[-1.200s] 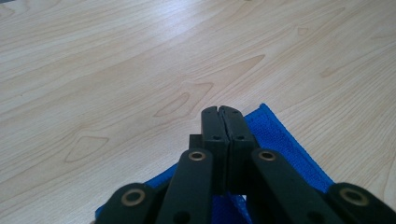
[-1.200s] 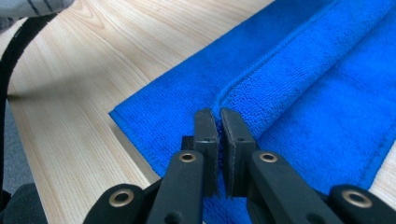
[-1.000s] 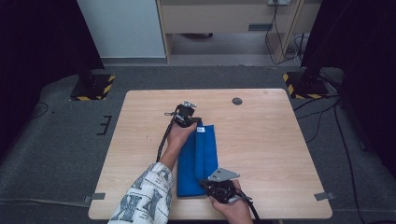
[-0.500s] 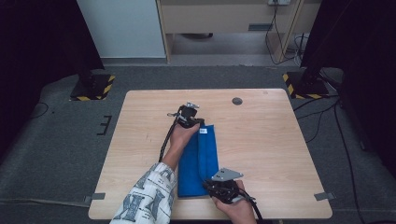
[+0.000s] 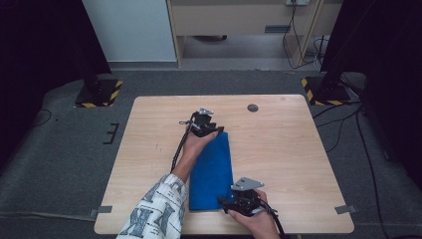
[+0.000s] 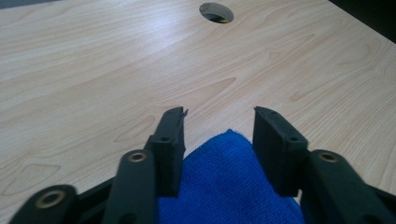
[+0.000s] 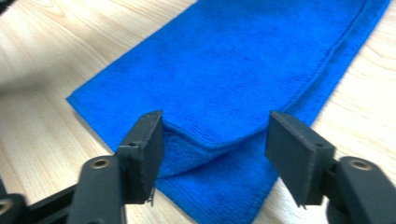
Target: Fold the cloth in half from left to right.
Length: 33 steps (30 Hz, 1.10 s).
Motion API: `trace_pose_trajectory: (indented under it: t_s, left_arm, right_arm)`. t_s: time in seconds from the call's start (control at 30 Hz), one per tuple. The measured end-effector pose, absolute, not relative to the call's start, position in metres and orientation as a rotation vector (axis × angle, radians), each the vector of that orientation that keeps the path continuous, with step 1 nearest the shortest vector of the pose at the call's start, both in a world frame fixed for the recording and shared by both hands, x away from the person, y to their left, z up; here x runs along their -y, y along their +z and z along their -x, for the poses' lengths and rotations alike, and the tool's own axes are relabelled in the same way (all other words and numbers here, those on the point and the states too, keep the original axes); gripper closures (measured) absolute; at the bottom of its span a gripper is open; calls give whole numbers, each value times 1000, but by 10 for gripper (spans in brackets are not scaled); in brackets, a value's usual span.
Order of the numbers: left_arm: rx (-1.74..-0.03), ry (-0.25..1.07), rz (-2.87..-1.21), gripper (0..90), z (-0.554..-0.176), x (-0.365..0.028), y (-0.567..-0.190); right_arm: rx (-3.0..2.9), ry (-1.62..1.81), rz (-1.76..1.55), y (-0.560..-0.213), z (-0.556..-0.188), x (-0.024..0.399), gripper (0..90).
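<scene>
Since 1 second ago, little has shifted: both hands hold their places at the blue cloth's (image 5: 211, 169) ends. Beyond its far end lies bare wooden table (image 5: 278, 144) with 1 round cable hole (image 5: 253, 107). Left gripper (image 6: 219, 135) reaches far, jaws apart over the cloth's far corner. Right gripper (image 7: 215, 140) sits near, jaws apart around a folded-up corner.

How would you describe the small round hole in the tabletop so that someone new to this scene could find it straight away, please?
Start at the light wooden table in the middle of the grey floor and look toward its far edge. The round hole sits there, right of centre, beyond the blue cloth and off to the right of the left gripper. It is the one dark circle in the wood.
</scene>
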<state>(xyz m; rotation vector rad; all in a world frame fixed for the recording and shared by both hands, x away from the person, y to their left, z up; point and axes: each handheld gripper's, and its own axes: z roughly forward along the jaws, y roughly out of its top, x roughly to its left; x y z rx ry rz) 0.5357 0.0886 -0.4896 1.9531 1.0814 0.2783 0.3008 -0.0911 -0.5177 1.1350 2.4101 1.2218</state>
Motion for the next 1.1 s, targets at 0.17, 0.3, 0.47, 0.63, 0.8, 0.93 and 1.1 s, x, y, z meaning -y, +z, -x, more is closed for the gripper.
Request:
trace_pose_trajectory:
  t_s: [0.17,0.3,0.47,0.63,0.8,0.93,1.1]
  left_arm:
    - [-1078,295,-1961,394,-535,-91,-487]
    - [-1068,288,-1974,334,-533,-96,-483]
    - [-1070,285,-1973,278,-531,-102,-480]
    - [-1064,280,-1982,214,-524,-109,-479]
    - [-1057,322,-2007,127,-512,-111,-475]
    - [-1050,342,-2020,97,-501,-116,-473]
    - [-1061,369,-2024,79,-493,-127,-471]
  right_arm:
    - [-2407,1208,-1143,-519,-302,93,295]
    - [-2380,1198,-1134,-516,-303,94,222]
    - [-2355,1205,-1143,-514,-306,95,175]
    - [-2332,1231,-1145,-512,-314,96,131]
    - [-2341,1257,-1107,-509,-330,93,97]
    - [-2362,1245,-1033,-509,-342,94,80]
    - [-2365,1242,-1036,-508,-359,100,94]
